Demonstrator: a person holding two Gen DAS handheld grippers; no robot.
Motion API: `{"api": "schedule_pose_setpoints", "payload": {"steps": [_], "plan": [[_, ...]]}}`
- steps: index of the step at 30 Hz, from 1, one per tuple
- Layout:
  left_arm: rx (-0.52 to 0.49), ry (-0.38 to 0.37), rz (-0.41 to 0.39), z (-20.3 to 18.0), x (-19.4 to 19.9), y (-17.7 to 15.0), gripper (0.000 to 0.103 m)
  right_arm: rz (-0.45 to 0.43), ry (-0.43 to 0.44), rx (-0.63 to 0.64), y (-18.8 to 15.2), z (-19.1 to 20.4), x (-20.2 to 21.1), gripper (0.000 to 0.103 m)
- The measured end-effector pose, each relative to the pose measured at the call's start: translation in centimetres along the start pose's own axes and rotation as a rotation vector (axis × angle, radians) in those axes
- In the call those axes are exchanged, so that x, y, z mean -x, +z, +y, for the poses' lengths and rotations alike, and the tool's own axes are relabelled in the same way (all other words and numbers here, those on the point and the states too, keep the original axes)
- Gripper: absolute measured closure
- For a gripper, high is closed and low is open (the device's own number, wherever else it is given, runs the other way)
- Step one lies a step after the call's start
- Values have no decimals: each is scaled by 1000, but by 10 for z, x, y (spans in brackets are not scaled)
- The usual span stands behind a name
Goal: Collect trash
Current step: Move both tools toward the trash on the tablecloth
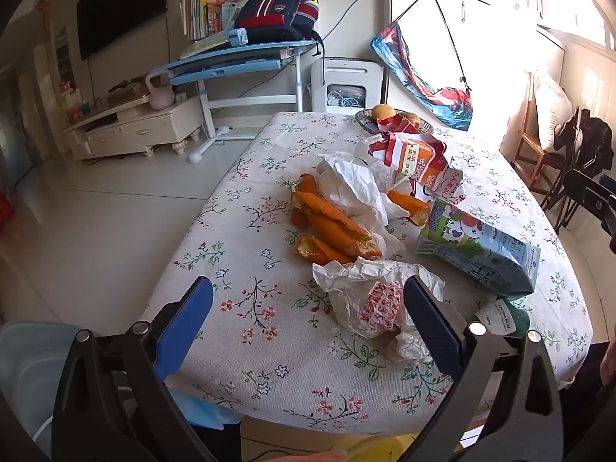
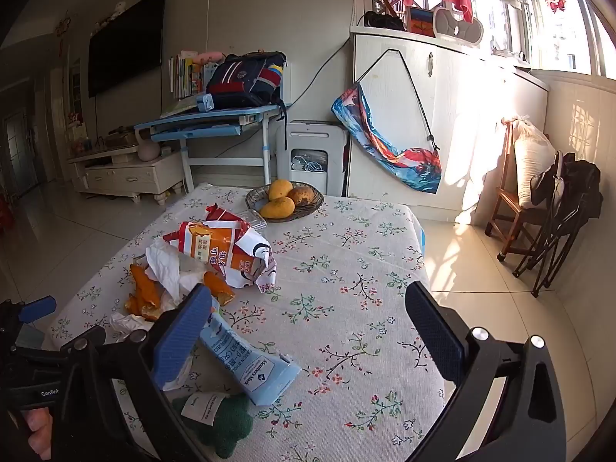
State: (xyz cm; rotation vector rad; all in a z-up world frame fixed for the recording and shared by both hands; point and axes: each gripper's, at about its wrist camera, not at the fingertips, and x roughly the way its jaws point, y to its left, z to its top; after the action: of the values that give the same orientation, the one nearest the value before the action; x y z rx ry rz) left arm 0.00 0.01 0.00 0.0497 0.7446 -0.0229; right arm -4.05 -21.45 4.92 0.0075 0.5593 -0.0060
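step now: the start of picking up. no trash is held yet, i think.
left gripper (image 1: 308,323): its fingers are wide open with nothing in them. it hangs over the near edge of the counter (image 1: 269,346), and one finger sits just in front of a crumpled white wrapper (image 1: 369,296).
right gripper (image 2: 308,331): its fingers are wide open too, and empty. it points at bare cloth, with the blue milk carton (image 2: 250,365) just by its left finger.
where the trash is: all in one heap in the middle of the counter, near the left gripper.
next move: i think the left gripper must dip a bit and slide so the wrapper sits between its fingers, then squeeze. the paper is soft, so it may slip or tear.
orange peels (image 1: 331,227): about five pieces, some hidden under paper.
white paper wads: two i can see.
milk cartons: one.
orange snack bag (image 2: 219,246): one.
green thing with a tag (image 2: 223,423): one.
fruit bowl (image 2: 285,200): one, with three fruits. not trash, i think.
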Motion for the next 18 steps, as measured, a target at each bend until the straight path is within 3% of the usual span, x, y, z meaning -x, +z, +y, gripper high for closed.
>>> {"api": "schedule_pose_setpoints", "payload": {"steps": [18], "plan": [[3,1,-14,2,2,-2,7,3,3,0,-1,0,-1,6]]}}
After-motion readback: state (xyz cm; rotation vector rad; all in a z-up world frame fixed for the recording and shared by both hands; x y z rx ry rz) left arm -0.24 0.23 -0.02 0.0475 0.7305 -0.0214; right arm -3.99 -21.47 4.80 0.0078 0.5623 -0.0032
